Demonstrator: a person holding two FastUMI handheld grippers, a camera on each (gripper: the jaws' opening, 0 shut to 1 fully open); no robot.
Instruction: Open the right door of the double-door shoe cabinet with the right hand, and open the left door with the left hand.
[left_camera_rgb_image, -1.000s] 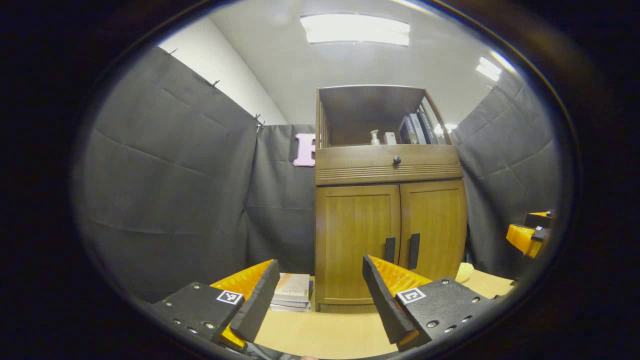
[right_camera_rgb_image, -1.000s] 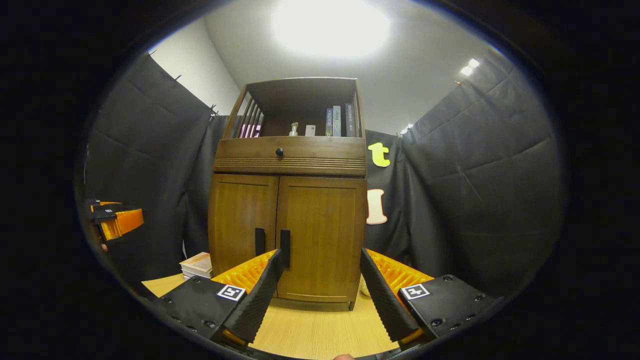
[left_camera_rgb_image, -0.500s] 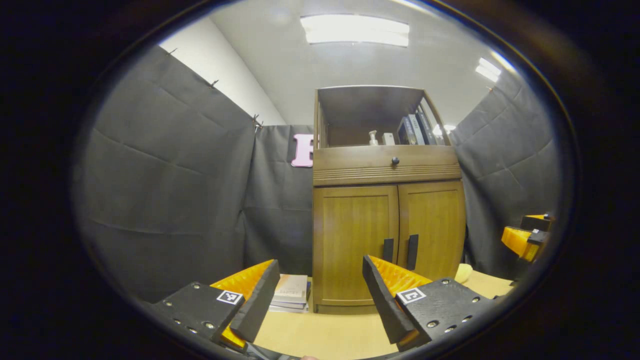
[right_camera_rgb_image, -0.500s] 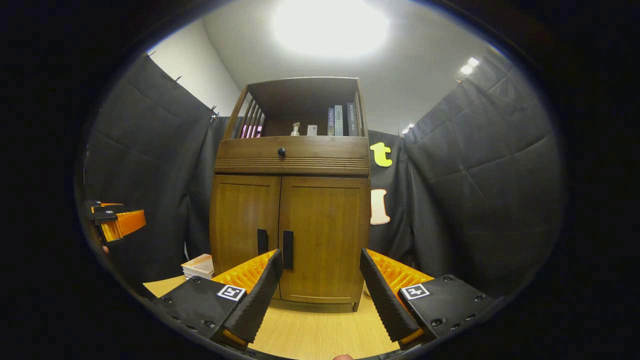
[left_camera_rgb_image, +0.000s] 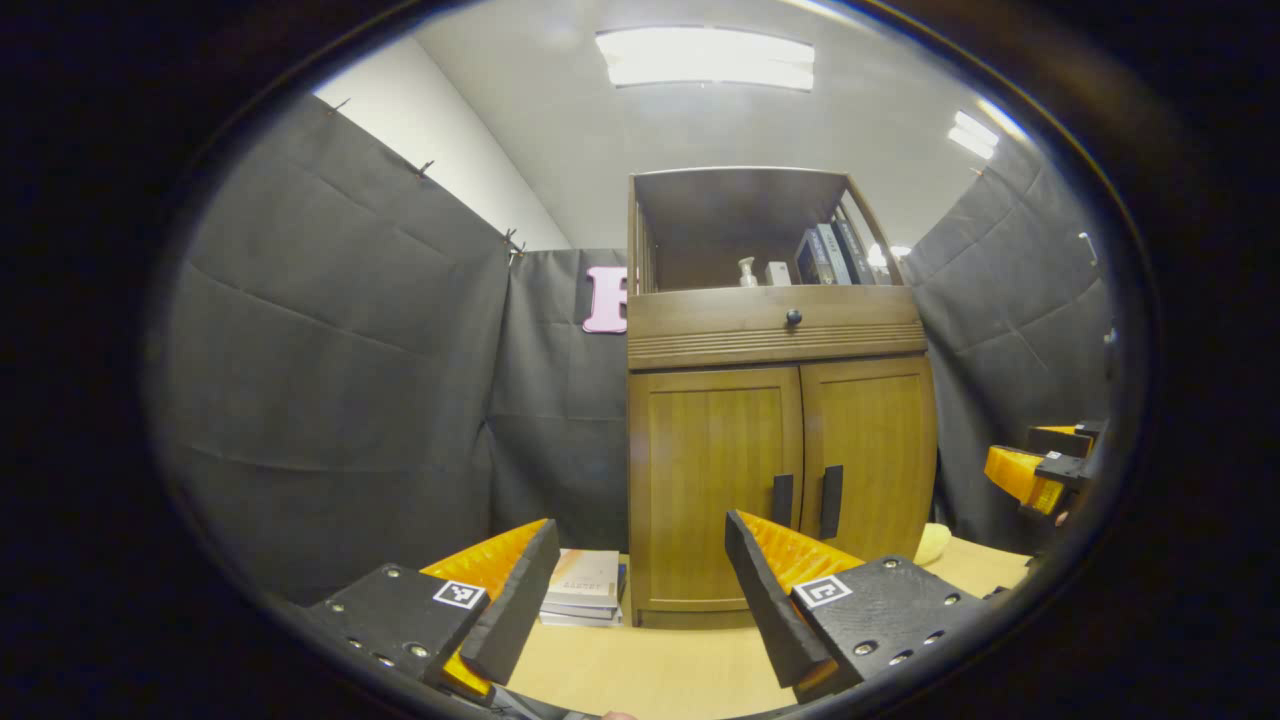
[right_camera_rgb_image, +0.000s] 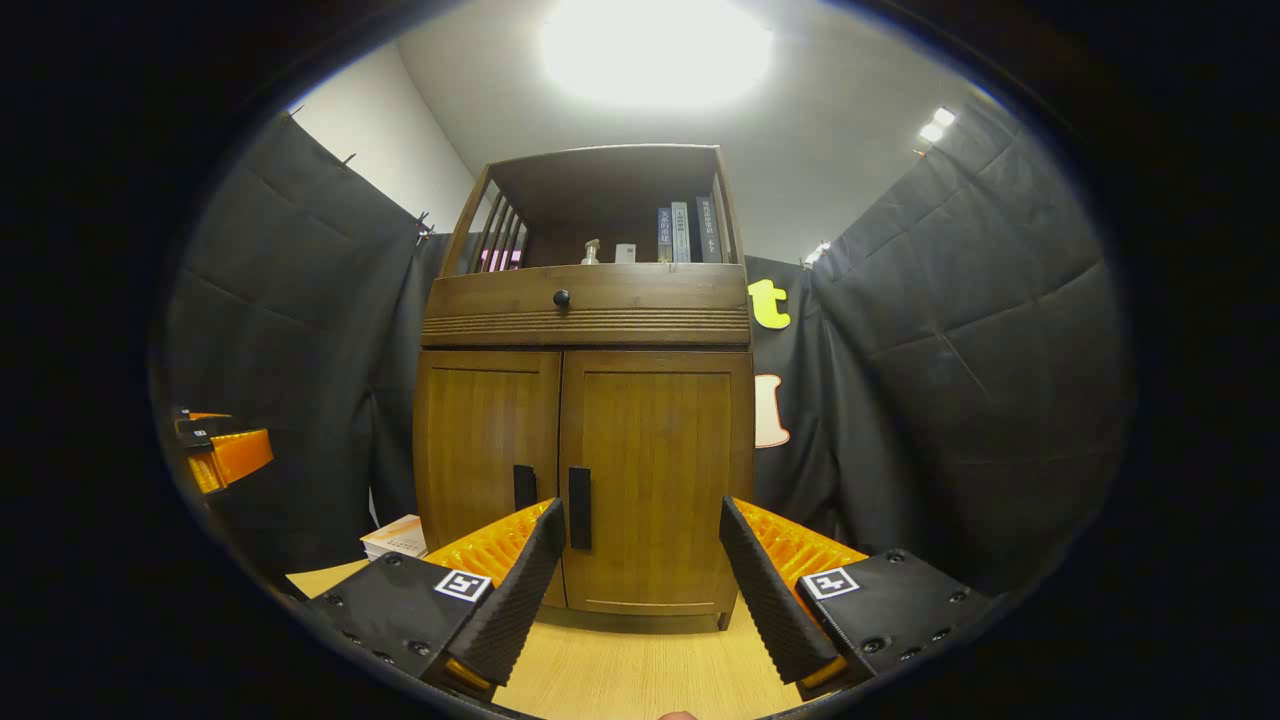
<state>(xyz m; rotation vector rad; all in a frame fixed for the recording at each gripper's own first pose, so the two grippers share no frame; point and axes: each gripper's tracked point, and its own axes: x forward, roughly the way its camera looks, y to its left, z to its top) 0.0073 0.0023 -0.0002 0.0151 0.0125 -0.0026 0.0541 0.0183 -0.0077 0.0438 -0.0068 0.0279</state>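
A brown wooden shoe cabinet (left_camera_rgb_image: 780, 400) (right_camera_rgb_image: 585, 400) stands on a light wooden floor with both doors closed. Its left door (left_camera_rgb_image: 715, 480) (right_camera_rgb_image: 485, 440) and right door (left_camera_rgb_image: 870, 450) (right_camera_rgb_image: 660, 470) each carry a dark vertical handle by the middle seam: left handle (left_camera_rgb_image: 781, 500) (right_camera_rgb_image: 524, 487), right handle (left_camera_rgb_image: 830, 501) (right_camera_rgb_image: 580, 507). My left gripper (left_camera_rgb_image: 640, 590) is open, a short way in front of the left door and apart from it. My right gripper (right_camera_rgb_image: 640, 580) is open before the right door, nothing between its fingers. Each gripper also appears at the edge of the other's view: right gripper (left_camera_rgb_image: 1035, 470), left gripper (right_camera_rgb_image: 222, 452).
A drawer with a round knob (left_camera_rgb_image: 793, 317) (right_camera_rgb_image: 561, 297) sits above the doors. The open shelf on top holds books (right_camera_rgb_image: 685, 232) and a small bottle (left_camera_rgb_image: 746, 272). A stack of books (left_camera_rgb_image: 583, 585) (right_camera_rgb_image: 395, 536) lies on the floor left of the cabinet. Black cloth walls surround the booth.
The right gripper has moved closer to the cabinet, which looms larger in its view. The left gripper has barely shifted. Both doors have stayed closed and both grippers open.
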